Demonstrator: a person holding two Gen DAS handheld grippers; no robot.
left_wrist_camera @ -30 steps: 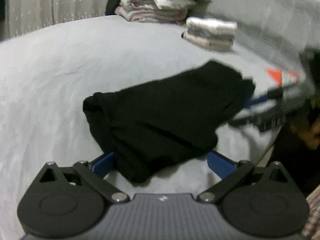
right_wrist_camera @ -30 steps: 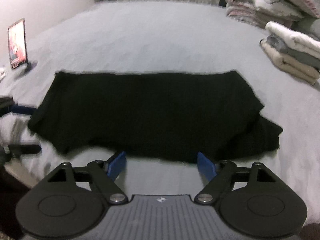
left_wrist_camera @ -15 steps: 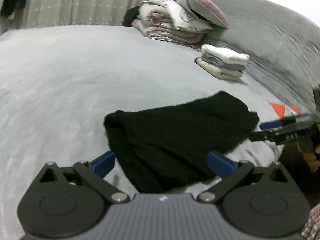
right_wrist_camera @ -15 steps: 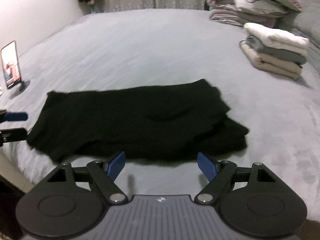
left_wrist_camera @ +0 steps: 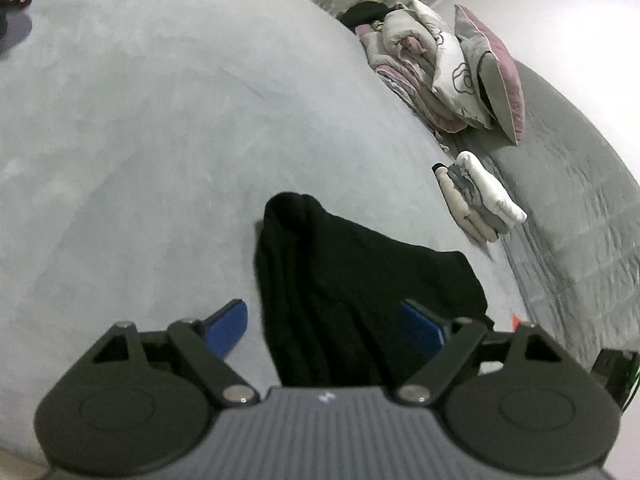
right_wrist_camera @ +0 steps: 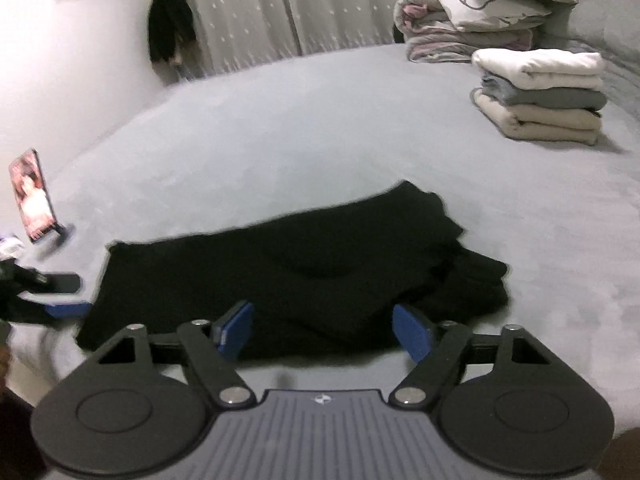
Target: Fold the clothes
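While both grippers hung over the near edge of the bed (right_wrist_camera: 320, 136), a black garment (right_wrist_camera: 288, 276) lay spread on the grey cover, folded into a long band with a thicker, bunched end toward the right in the right wrist view. The right gripper (right_wrist_camera: 322, 330) pointed down at the garment's near edge, its blue pads (right_wrist_camera: 236, 330) standing apart and closing in, the cloth lying below and beyond them but not pinched as far as I could see. The left gripper (left_wrist_camera: 324, 328) was at the garment's other end, seen in the right wrist view as a dark arm with a blue pad just beside the cloth's left edge. From its own camera the garment (left_wrist_camera: 352, 292) ran lengthwise away from it, and its jaws were closing too, one pad (left_wrist_camera: 226, 326) over bare cover and the other over the black cloth; whether that pad touched the fabric I could not tell.

Farther back on the bed sat a stack of folded clothes (right_wrist_camera: 540, 96), white on grey on cream, well apart from the garment. Behind it was a heap of bedding (right_wrist_camera: 468, 28) with a pillow (left_wrist_camera: 500, 72) on top. A phone (right_wrist_camera: 32, 196) stood propped on the bed at the left, near the wall, and pale curtains (right_wrist_camera: 280, 8) hung beyond
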